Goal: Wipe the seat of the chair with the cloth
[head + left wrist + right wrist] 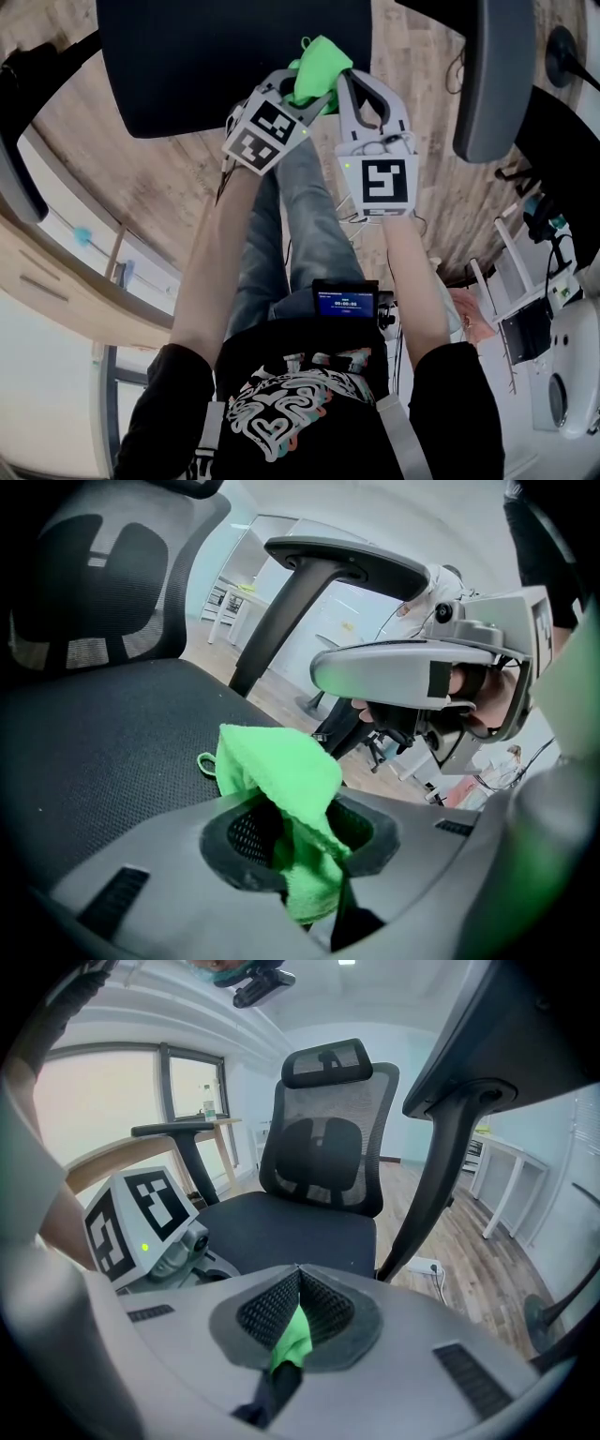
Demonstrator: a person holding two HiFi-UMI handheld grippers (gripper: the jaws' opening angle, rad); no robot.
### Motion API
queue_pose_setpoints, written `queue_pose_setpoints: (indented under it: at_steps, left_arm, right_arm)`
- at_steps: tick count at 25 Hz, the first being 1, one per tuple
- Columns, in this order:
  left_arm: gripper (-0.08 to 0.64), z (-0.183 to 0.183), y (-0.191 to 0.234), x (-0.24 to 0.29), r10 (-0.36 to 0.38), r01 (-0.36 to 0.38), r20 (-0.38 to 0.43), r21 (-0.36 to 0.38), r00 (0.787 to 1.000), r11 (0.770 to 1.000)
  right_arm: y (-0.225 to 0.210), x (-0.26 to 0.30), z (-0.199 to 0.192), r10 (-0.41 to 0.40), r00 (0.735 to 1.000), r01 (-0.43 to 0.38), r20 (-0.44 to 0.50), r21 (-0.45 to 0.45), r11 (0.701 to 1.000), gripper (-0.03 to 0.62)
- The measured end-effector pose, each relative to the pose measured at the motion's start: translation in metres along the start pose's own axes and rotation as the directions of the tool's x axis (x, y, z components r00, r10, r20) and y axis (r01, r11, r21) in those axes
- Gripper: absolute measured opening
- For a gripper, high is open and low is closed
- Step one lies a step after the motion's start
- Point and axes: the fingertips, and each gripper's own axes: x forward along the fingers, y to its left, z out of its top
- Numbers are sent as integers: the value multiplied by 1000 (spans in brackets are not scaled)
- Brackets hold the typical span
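Observation:
The black mesh chair seat (216, 56) fills the top of the head view. A bright green cloth (317, 70) hangs bunched at its front edge, held between both grippers. My left gripper (311, 96) is shut on the cloth (281, 780), which spills out of its jaws over the seat (94, 752). My right gripper (345, 81) comes in from the right, shut on a small corner of the cloth (295, 1335). The seat (281, 1227) lies just ahead of the right gripper (298, 1312). The left gripper (300, 846) sits close beside it.
Grey armrests flank the seat, one at right (492, 75) and one at left (19, 178). The mesh backrest (323, 1147) stands behind the seat. The person's jeans-clad legs (300, 225) are below the grippers. A wooden floor (141, 178) and white tables (506, 1176) lie around.

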Motion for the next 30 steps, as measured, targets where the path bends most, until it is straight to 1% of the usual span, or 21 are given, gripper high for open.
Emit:
queue_pose_setpoints:
  at_steps: [4,10,15,17,19,24,27,30]
  left_arm:
    - [107,-1,4,-1,1,-1,-4,-12,1000,1000]
    - [107,1,7,-1,8,-8,-4,-1,1000,1000]
    - [107,0,12,-5,30,-31,-12,-35,999,999]
    - [107,-1,21,-10,65,-65,-10,-59,998,996]
    - [107,-5,40,-20,115,-116,-5,-87,993,989]
    - [107,-17,84,-52,230,-229,-1,-112,973,967]
    - [107,-24,97,-67,277,-275,2,-125,961,953]
    - [107,-28,104,-76,307,-304,2,-125,952,944]
  right_arm:
    - [-1,0,1,2,1000,-2,-1,5,1000,3]
    - [-3,1,1,-4,1000,4,-5,4,1000,3]
    - [-6,0,-1,-13,1000,13,-6,10,1000,3]
    - [-8,0,-1,-19,1000,19,-5,13,1000,3]
    - [-8,1,1,-16,1000,16,-3,9,1000,3]
    - [0,3,1,-1,1000,1,-14,-2,1000,3]
    - [3,4,3,5,1000,-5,-6,-4,1000,3]
    - [5,5,8,12,1000,-12,2,-13,1000,3]
